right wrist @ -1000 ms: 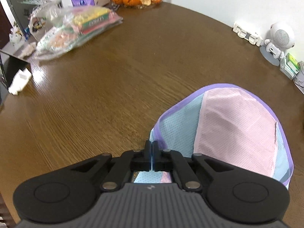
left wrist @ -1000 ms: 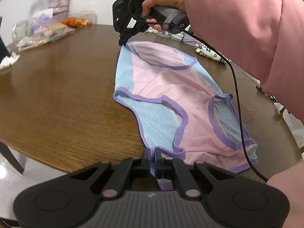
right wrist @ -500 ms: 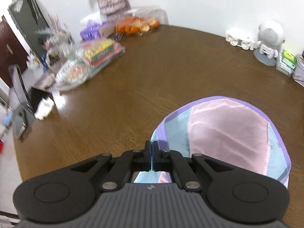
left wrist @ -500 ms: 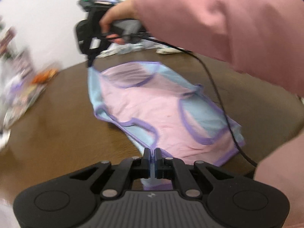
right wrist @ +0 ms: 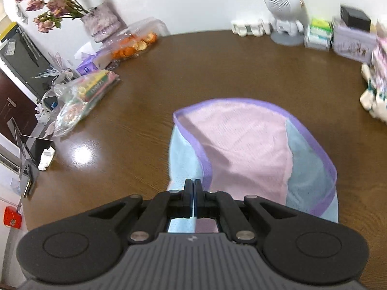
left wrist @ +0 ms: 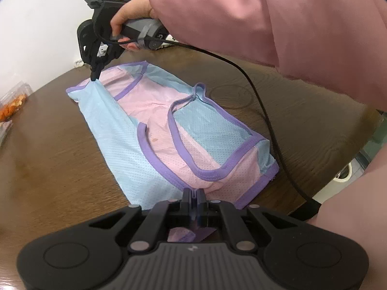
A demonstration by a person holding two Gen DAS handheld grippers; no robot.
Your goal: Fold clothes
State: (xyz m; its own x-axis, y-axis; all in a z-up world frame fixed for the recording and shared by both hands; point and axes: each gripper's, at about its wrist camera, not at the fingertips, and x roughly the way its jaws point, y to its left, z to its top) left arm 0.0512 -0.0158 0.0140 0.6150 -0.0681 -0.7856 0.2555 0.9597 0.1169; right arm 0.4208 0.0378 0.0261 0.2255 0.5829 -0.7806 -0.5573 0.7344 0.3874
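Both tongs, left tongs [left wrist: 193,194] and right tongs [right wrist: 194,185], pinch the vest [left wrist: 154,130], hiding its edges; bare tabletop [right wrist: 135,130] at nine o'clock.

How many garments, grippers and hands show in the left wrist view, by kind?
Garments: 1, the mesh vest lying on the table
Grippers: 2, the left gripper and the right gripper, each shut on a vest edge
Hands: 1, the right hand in a pink sleeve
Total: 4
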